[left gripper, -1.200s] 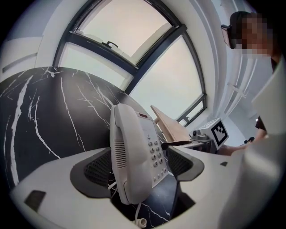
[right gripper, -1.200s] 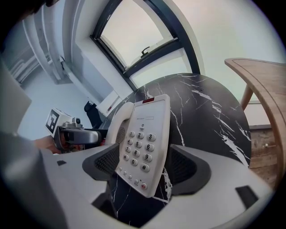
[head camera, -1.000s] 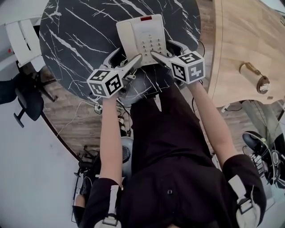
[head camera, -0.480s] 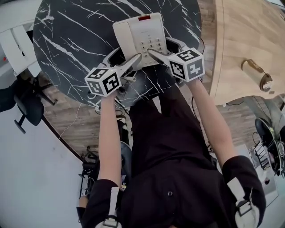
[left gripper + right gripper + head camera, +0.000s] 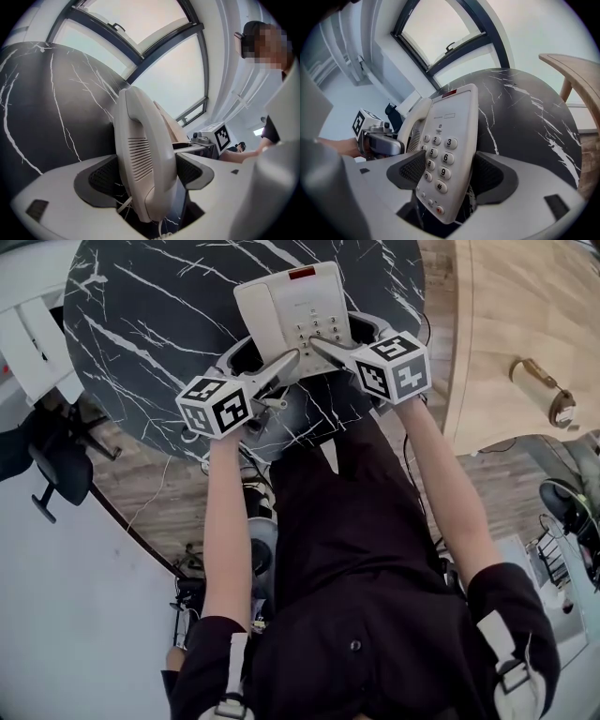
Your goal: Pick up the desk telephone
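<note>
Desk telephone (image 5: 292, 307) held two-handed: left claw (image 5: 145, 174) clamps its handset (image 5: 140, 140) edge, right claw (image 5: 446, 174) its keypad (image 5: 438, 161) edge, probably to lift it level.

My desk telephone (image 5: 292, 307) is a pale cream, flat, oblong set. It is over the near part of the black marble table (image 5: 141, 324), with its near end toward me. The handset (image 5: 140, 154) rests in its cradle along the left side, showing a slotted grille. The keypad (image 5: 439, 161) of round numbered keys fills the right side, with a small red button (image 5: 439, 209) at the near end and a red strip (image 5: 302, 274) at the far end. My left gripper (image 5: 145, 176) clamps the handset side at the near end, and my right gripper (image 5: 443, 176) clamps the keypad side. I cannot tell whether the base touches the table.
</note>
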